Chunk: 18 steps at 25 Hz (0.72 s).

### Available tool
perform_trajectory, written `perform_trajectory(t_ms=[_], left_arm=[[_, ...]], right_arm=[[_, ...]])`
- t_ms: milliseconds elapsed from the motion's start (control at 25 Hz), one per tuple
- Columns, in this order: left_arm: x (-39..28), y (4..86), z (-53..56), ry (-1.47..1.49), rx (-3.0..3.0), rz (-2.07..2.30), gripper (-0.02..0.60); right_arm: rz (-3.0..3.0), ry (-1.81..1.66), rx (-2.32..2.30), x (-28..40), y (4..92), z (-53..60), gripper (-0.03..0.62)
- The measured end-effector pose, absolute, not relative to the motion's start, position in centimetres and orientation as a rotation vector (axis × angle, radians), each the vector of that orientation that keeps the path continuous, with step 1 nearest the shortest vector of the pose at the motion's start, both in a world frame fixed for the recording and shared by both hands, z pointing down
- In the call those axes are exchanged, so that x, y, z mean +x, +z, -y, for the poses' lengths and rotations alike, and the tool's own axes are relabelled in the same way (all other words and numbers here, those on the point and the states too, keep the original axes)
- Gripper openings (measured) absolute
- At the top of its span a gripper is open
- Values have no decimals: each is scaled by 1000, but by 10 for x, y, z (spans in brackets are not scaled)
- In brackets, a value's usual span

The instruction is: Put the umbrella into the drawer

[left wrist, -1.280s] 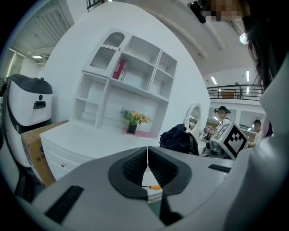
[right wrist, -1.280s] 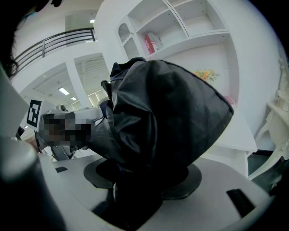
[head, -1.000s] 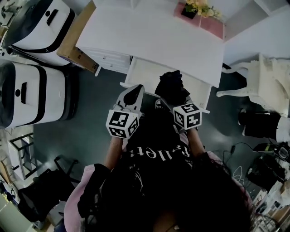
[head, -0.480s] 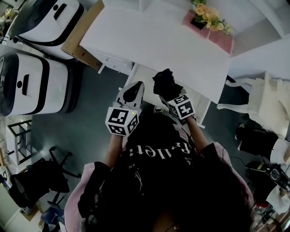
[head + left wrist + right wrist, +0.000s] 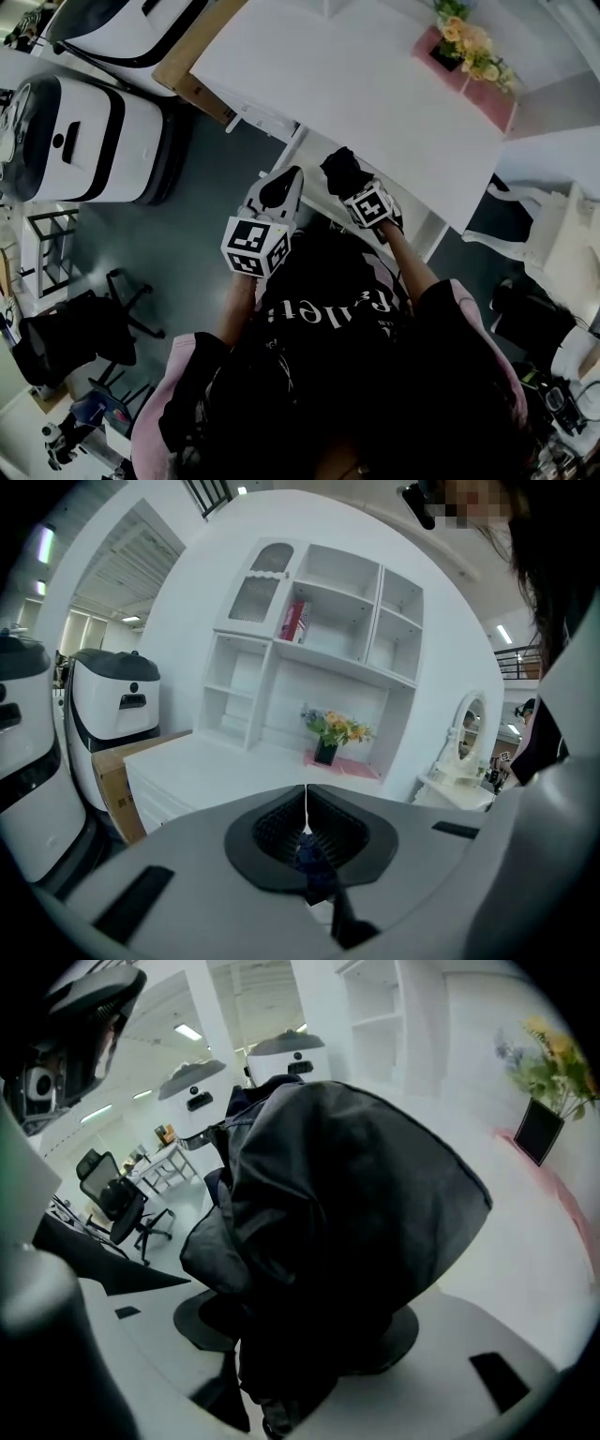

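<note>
My right gripper [image 5: 349, 183] is shut on the folded black umbrella [image 5: 340, 169] and holds it over the open white drawer [image 5: 309, 178] at the desk's front edge. In the right gripper view the umbrella [image 5: 337, 1241] fills the space between the jaws and hides most of what lies beyond. To the drawer's left hangs my left gripper [image 5: 277, 193], shut, clear of the umbrella. In the left gripper view the left gripper [image 5: 306, 841] shows only a thin seam between its jaws, with a small dark scrap at the seam.
The white desk [image 5: 356, 84] carries a flower pot [image 5: 469, 42] on a pink mat at its far right. White machines [image 5: 89, 141] and a cardboard box [image 5: 197, 89] stand left, a white chair [image 5: 553, 239] right. A shelf unit [image 5: 319, 639] rises behind the desk.
The right gripper has carried the umbrella forward, closer to the desk edge above the drawer. The left gripper has stayed about where it was, still shut.
</note>
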<state>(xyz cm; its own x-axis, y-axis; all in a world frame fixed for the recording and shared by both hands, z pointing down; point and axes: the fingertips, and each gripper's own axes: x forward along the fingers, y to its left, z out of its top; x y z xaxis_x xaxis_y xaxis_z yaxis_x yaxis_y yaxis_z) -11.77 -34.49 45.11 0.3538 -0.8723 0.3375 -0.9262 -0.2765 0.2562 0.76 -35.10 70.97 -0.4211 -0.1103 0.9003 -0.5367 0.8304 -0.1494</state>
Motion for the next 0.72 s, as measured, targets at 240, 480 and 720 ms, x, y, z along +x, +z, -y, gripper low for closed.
perform_trajectory(t_ms=[240, 480, 720], left_arm=[[-121, 454, 346, 207, 2189, 1610, 17], [-133, 463, 340, 251, 2120, 1649, 17], [-141, 471, 338, 262, 2067, 1686, 17]], right_arm=[[1914, 555, 428, 11, 755, 348, 276], [1810, 686, 469, 24, 784, 349, 276], [1759, 737, 515, 28, 806, 359, 276]])
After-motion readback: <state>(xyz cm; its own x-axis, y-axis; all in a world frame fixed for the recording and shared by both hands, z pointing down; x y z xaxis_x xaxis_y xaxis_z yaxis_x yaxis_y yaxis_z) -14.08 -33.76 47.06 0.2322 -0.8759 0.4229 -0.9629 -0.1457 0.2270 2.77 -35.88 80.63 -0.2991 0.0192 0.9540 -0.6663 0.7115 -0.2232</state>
